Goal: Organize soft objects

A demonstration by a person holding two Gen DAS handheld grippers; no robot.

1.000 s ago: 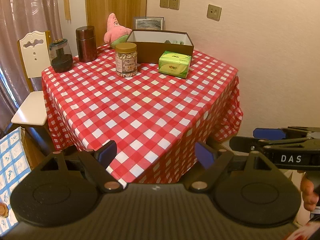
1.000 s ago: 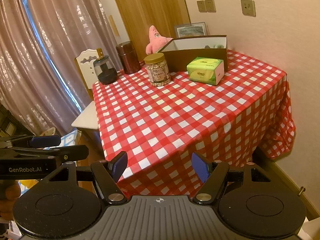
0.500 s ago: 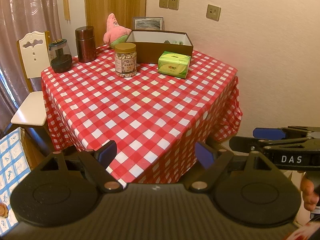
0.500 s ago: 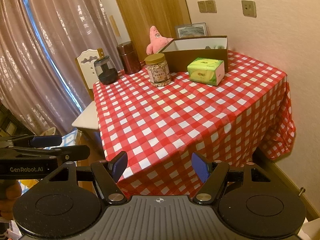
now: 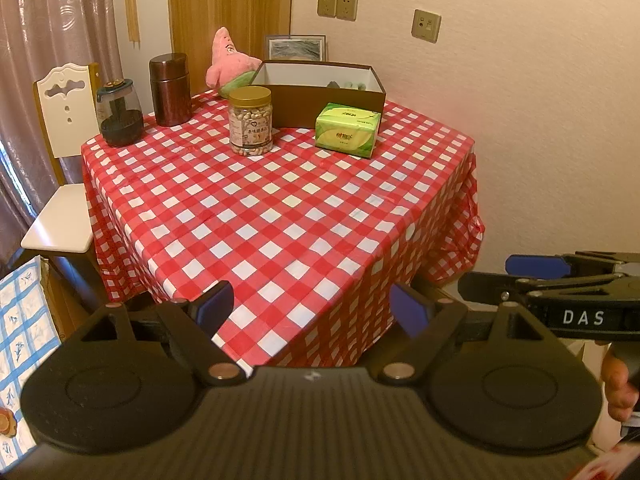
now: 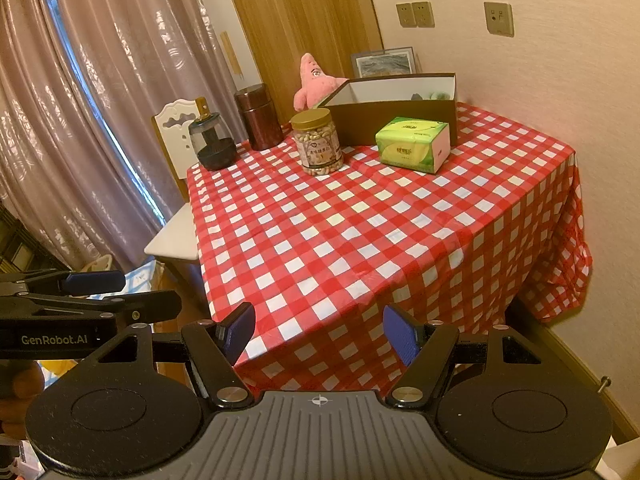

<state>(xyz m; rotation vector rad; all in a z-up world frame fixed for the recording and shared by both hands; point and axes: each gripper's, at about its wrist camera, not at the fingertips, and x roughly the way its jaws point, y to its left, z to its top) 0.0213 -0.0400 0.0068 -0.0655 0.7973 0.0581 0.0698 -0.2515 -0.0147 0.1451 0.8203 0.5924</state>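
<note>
Left wrist view: left gripper (image 5: 312,307) at lower centre of frame, blue pads spread wide, nothing between them, held off the near table corner. Right gripper (image 6: 319,331) same: pads apart, empty, lower centre of its own view.

Soft things: pink star plush (image 5: 229,64) upper centre, upright, leaning just behind the left end of the brown box (image 5: 320,98); green tissue pack (image 5: 347,129) in front of the box's right end, very close or touching. Box is open on top, a few small items sit at its right end, too small to identify. Plush and pack both outside the box.

If the box is the target, either soft item fits it; grip the plush at the body, not an arm; take the pack across its short sides, light squeeze.

Obstacles: nut jar (image 5: 250,121) stands right in front of the plush, brown canister (image 5: 169,89) and glass jar (image 5: 119,113) further left. Reach the plush from above. Checked tablecloth (image 5: 280,216) is bare in the middle of frame. White chair (image 5: 60,168) at left edge.
</note>
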